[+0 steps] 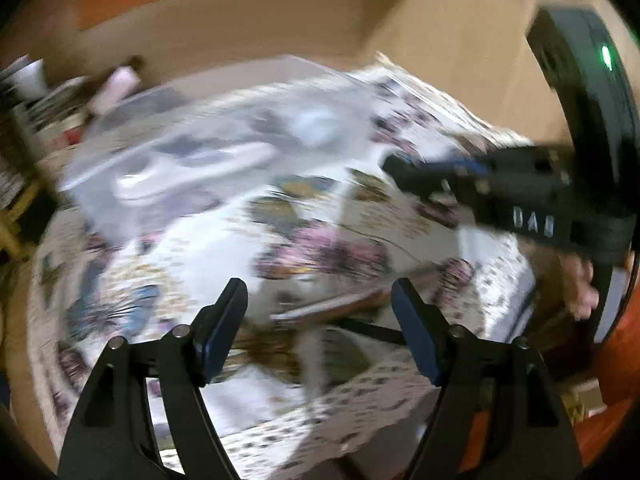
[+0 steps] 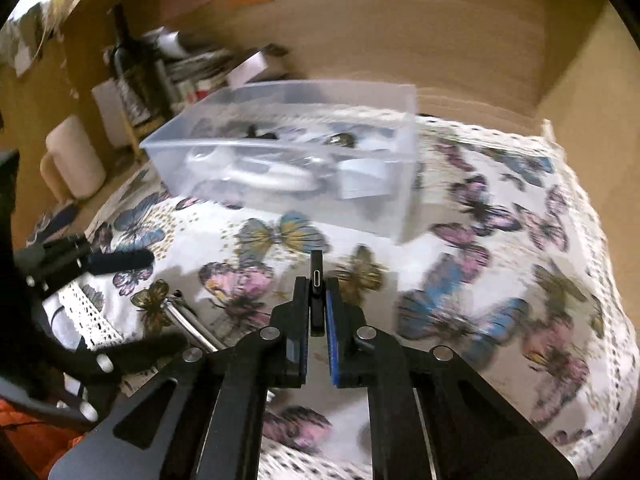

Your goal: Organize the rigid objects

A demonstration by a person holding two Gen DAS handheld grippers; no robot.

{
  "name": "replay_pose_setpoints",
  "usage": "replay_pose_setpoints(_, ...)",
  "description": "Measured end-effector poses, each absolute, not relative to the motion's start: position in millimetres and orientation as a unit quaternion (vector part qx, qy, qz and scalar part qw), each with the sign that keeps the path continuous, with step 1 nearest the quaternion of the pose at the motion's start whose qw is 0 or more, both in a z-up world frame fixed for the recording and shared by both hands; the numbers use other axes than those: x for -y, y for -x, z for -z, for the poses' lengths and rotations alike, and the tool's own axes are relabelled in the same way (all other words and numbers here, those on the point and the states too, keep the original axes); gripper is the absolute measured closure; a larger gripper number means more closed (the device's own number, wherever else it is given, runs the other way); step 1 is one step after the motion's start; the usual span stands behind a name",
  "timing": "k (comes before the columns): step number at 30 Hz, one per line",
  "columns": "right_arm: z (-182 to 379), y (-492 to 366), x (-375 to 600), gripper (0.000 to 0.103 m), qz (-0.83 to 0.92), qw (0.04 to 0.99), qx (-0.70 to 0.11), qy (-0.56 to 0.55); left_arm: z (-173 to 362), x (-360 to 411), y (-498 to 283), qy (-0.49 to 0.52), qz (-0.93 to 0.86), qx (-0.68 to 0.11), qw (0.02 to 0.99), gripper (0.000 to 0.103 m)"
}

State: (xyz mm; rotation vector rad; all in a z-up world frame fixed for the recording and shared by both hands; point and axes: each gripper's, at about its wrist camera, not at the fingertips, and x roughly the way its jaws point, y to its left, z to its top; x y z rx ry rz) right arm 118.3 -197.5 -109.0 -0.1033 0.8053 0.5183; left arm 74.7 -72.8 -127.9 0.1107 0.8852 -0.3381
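The right gripper (image 2: 317, 312) is clamped on a small black plug-like thing (image 2: 316, 280), held above the butterfly cloth (image 2: 460, 280), short of the clear box (image 2: 280, 148). It is thin and could slip out. The left gripper (image 1: 320, 312) is spread apart, holding nothing.

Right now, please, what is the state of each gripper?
Left gripper: open, holding nothing.
Right gripper: closed on a small black device with a port at its end.
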Motion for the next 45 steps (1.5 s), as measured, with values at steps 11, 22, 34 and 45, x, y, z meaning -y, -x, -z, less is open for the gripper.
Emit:
replay_pose_setpoints(11, 106.8, -110.7, 228.8, 0.096, -0.227, 0.900, -0.373, 0.009, 138.6, 78.3, -97.9, -0.057, 0.153, -0.450, 0.878, 0.086)
replay_pose_setpoints(22, 96.9, -115.2, 218.9, 0.096, -0.247, 0.902, -0.353, -0.006, 120.8, 48.3, -90.3, -0.012, 0.114, -0.421, 0.900, 0.088)
replay_pose_setpoints(34, 53.3, -127.8, 195.6, 0.096, -0.267, 0.918, -0.292, -0.009, 63.2, 23.8, -85.7, -0.007, 0.074, -0.338, 0.938, 0.088)
replay_pose_setpoints(45, 28.4, -159.1, 168.8, 0.096, -0.281, 0.921, -0.269, 0.003, 27.2, -8.4, -129.8, 0.009, 0.045, -0.308, 0.950, 0.088)
